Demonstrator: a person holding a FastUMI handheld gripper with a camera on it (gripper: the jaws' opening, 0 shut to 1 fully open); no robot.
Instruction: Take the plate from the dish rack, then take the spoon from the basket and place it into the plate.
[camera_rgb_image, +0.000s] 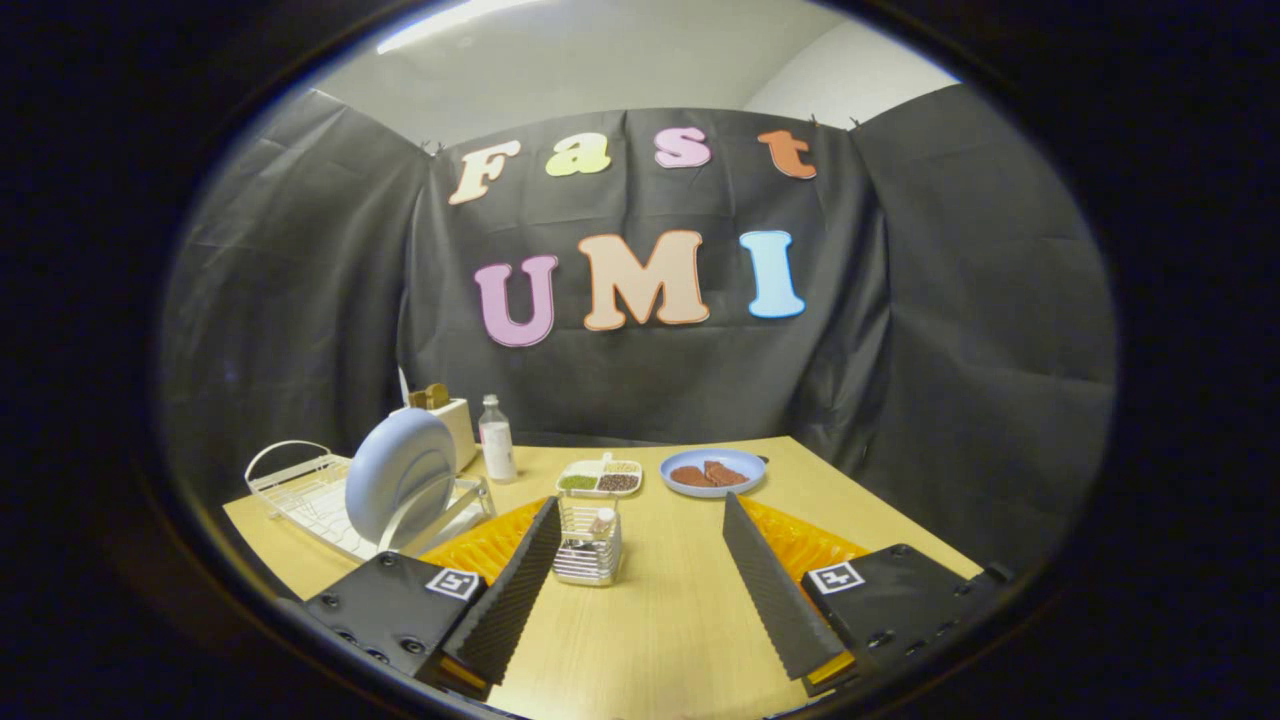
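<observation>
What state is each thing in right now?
gripper: open, holding nothing
plate: on edge in the dish rack
basket: upright just ahead of the fingers, spoon handle sticking up
bottle: upright, capped
second plate: flat, holding brown food
divided tray: filled

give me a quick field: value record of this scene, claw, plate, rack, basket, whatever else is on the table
claw: open, fingers spread wide above the table, holding nothing
plate: pale blue, standing on edge in the dish rack
dish rack: white wire, ahead of the left finger
basket: small wire basket, between the fingers near the left one, something in it, too small to name
table: light wood
divided tray: beyond the basket, green and dark fillings
second blue plate: flat, brown food on it
bottle: upright, behind the rack
task stage: plate not yet taken
</observation>
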